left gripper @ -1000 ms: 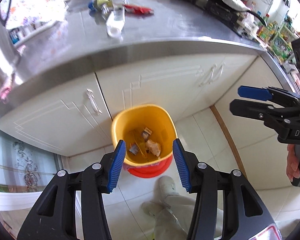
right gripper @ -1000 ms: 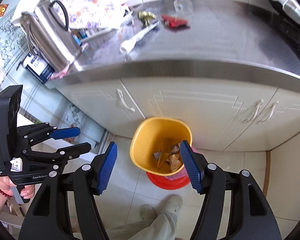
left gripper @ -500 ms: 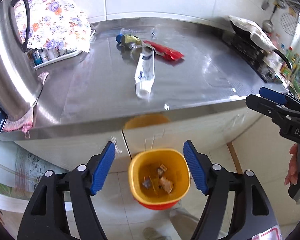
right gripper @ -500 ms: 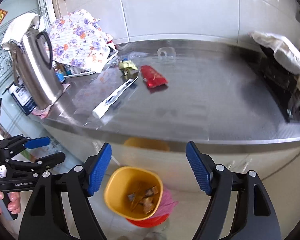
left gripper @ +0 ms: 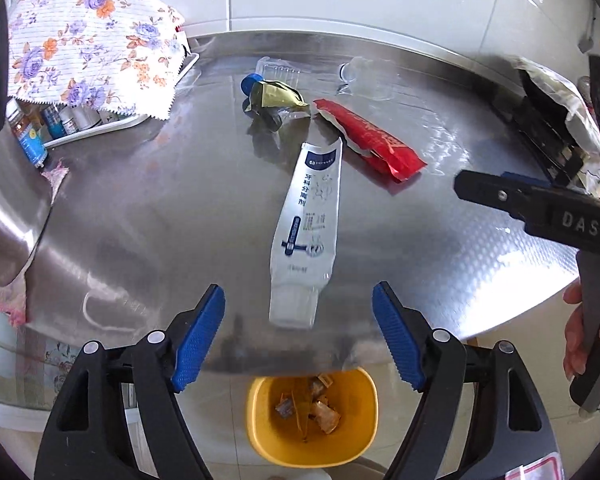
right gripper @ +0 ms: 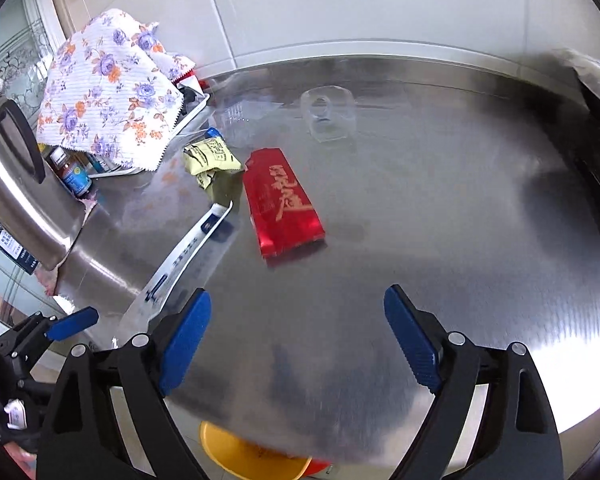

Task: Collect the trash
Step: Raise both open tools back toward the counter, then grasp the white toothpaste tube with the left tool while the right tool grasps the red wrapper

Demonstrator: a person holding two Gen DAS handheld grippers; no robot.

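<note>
My left gripper (left gripper: 299, 334) and right gripper (right gripper: 297, 342) are both empty, jaws opening. The white tube (left gripper: 307, 220) lies on the counter (left gripper: 160, 216) just ahead of my left, the red wrapper (right gripper: 282, 204) ahead of my right. I should come low, straddle each across its width. A second ago I hung over the yellow bin (left gripper: 260, 436); now I'm over the counter.

Bright daylight, countertop (left gripper: 180, 216) glare, fisheye edges
</note>
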